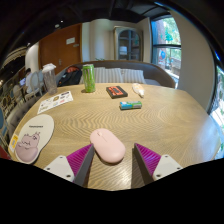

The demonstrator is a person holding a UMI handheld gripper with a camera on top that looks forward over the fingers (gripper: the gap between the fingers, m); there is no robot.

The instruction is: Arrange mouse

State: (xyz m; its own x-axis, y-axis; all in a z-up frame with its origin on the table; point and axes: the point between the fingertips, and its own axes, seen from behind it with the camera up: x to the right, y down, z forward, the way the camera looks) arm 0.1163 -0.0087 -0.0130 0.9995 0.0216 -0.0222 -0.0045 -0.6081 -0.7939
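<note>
A pale pink mouse (107,145) lies on the round wooden table (150,120), between my two fingers and slightly toward the left one. My gripper (113,160) is open, its magenta pads (147,155) set wide at either side of the mouse, with a clear gap on the right. A mouse mat with a cat picture (31,138) lies on the table to the left, beyond the left finger.
A green cup (89,78) stands at the far side of the table. A dark book (116,91), a white object (138,89), a small teal box (130,105) and a printed sheet (55,100) lie on the table. Chairs and a sofa stand behind.
</note>
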